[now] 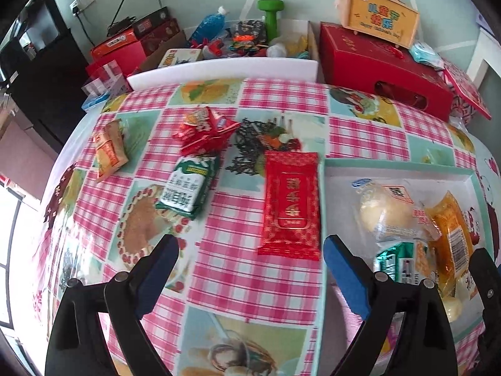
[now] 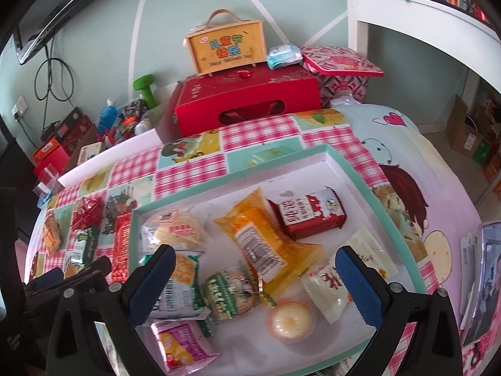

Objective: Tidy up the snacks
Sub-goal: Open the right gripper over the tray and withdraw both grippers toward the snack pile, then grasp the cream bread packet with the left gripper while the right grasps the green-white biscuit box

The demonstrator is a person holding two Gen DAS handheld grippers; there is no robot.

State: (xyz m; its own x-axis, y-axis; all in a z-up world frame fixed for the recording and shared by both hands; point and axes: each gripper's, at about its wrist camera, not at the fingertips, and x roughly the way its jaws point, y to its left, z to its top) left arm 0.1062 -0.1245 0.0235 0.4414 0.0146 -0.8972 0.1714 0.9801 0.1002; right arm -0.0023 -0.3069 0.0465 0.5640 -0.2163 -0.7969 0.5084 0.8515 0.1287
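Both tongs wide open, empty: left tongs (image 1: 250,269) beside the teal tray (image 2: 360,181), right tongs (image 2: 255,279) over it.

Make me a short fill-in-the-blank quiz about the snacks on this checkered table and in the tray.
1. The long red foil packet lies on the pink checkered tablecloth, just outside the teal-rimmed white ____.
2. The orange translucent snack pouch lies ____ the tray.
3. The left gripper holds ____.
4. The green-and-white snack packet lies beside a pile of small ____ wrappers.

Missing words: tray; inside; nothing; red
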